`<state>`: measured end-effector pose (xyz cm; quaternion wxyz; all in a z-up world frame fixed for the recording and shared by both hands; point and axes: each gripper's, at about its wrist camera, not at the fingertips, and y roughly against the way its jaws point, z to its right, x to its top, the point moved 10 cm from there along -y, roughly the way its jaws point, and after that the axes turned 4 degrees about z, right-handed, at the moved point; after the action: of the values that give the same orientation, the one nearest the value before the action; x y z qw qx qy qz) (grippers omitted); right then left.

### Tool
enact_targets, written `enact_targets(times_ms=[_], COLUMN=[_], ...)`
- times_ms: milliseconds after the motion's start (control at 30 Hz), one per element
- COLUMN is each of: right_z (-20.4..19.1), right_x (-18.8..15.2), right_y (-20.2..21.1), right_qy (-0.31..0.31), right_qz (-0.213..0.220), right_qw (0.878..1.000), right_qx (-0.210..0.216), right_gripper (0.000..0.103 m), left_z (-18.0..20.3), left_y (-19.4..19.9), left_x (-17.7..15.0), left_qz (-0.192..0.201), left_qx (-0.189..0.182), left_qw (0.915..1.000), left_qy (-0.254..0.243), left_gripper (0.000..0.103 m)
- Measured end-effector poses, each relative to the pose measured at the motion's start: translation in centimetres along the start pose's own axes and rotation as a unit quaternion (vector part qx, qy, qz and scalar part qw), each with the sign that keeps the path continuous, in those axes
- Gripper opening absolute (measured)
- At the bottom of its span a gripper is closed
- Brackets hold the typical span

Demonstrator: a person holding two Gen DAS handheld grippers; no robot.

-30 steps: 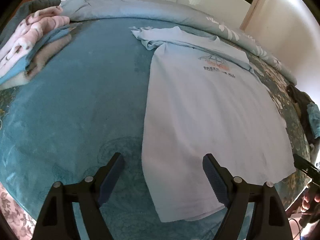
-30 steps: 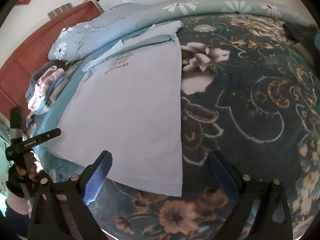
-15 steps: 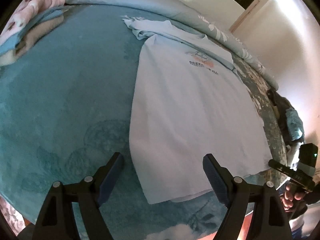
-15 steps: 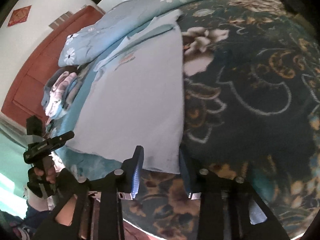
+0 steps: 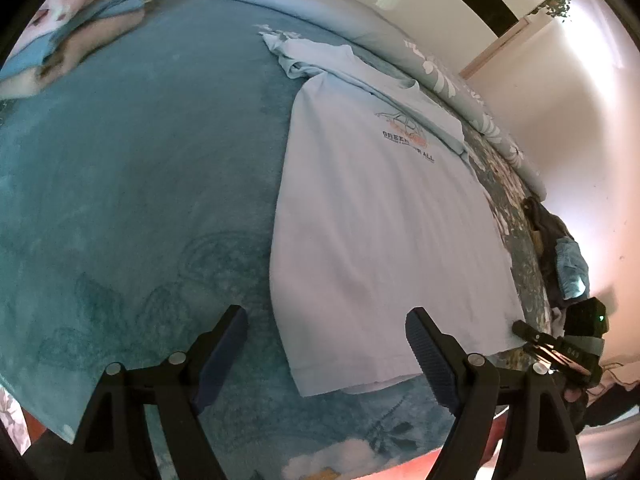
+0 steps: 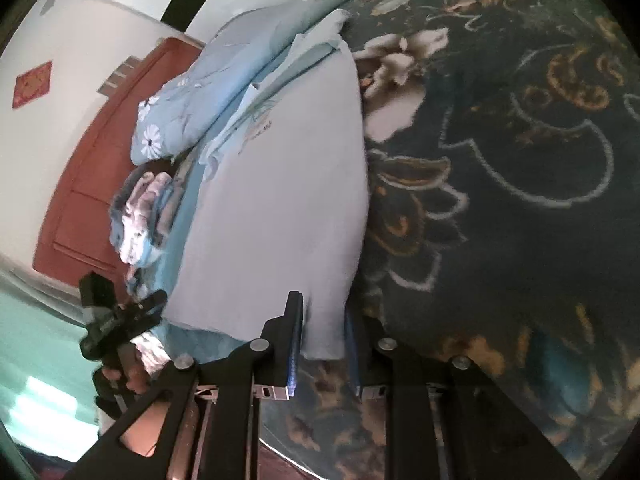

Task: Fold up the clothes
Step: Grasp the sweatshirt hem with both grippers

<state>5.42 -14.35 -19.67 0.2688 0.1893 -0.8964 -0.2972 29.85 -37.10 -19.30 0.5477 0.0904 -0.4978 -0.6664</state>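
Note:
A pale blue T-shirt [image 5: 376,216] with a chest print lies flat on the bed, sleeves folded in at the far end; it also shows in the right wrist view [image 6: 280,208]. My left gripper [image 5: 326,344] is open, its jaws straddling the shirt's near left hem corner just above the bedspread. My right gripper [image 6: 322,332] has narrowed around the shirt's near right hem corner, with the cloth between the jaws. The right gripper also shows in the left wrist view [image 5: 560,348] at the shirt's right corner.
A teal bedspread [image 5: 120,184] covers the left of the bed, a dark floral blanket [image 6: 520,160] the right. A stack of folded clothes [image 6: 140,212] sits far left. A blue floral duvet [image 6: 192,104] lies at the head. Dark clothes [image 5: 560,248] sit by the right edge.
My right gripper closed from wide open onto the shirt's right hem corner and tilted. My left gripper moved in toward the left hem corner, still open.

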Motion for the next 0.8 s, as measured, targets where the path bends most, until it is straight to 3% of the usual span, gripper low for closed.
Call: enact_targets(times_ms=[33, 67, 267, 533, 600, 667, 733, 800], right_z=[-0.1, -0.3, 1.2, 2.5, 2.7, 2.7, 2.6, 2.5], right_x=[0.1, 0.2, 2.3, 2.8, 2.7, 2.6, 2.6, 2.5], right_y=[-0.1, 0.0, 2.2, 1.4, 1.5, 1.6, 1.6, 1.7], right_qy=[0.001, 0.003, 0.042, 0.029, 0.031, 0.031, 0.031, 0.032], right_qz=[0.000, 0.002, 0.044, 0.036, 0.035, 0.034, 0.032, 0.031], right_qw=[1.000, 1.000, 0.995, 0.996, 0.996, 0.996, 0.996, 0.996], right_qx=[0.004, 0.005, -0.078, -0.081, -0.079, -0.080, -0.080, -0.080], right_gripper=[0.018, 0.006, 0.006, 0.006, 0.006, 0.006, 0.006, 0.006], left_z=[0.0, -0.1, -0.1, 0.9, 1.2, 1.5, 1.8, 1.9], left_y=[0.0, 0.1, 0.5, 0.0, -0.2, -0.3, -0.5, -0.6], left_x=[0.0, 0.0, -0.2, -0.6, -0.8, -1.0, -1.2, -1.3], left_qz=[0.000, 0.000, 0.001, -0.007, -0.010, -0.013, -0.016, -0.018], left_qx=[0.000, -0.001, 0.001, -0.015, -0.020, -0.026, -0.032, -0.046], left_qw=[1.0000, 1.0000, 1.0000, 0.9999, 0.9997, 0.9996, 0.9993, 0.9988], left_qy=[0.001, 0.001, 0.003, -0.001, -0.003, -0.006, -0.009, 0.000], left_gripper=[0.084, 0.084, 0.084, 0.083, 0.076, 0.056, 0.049, 0.030])
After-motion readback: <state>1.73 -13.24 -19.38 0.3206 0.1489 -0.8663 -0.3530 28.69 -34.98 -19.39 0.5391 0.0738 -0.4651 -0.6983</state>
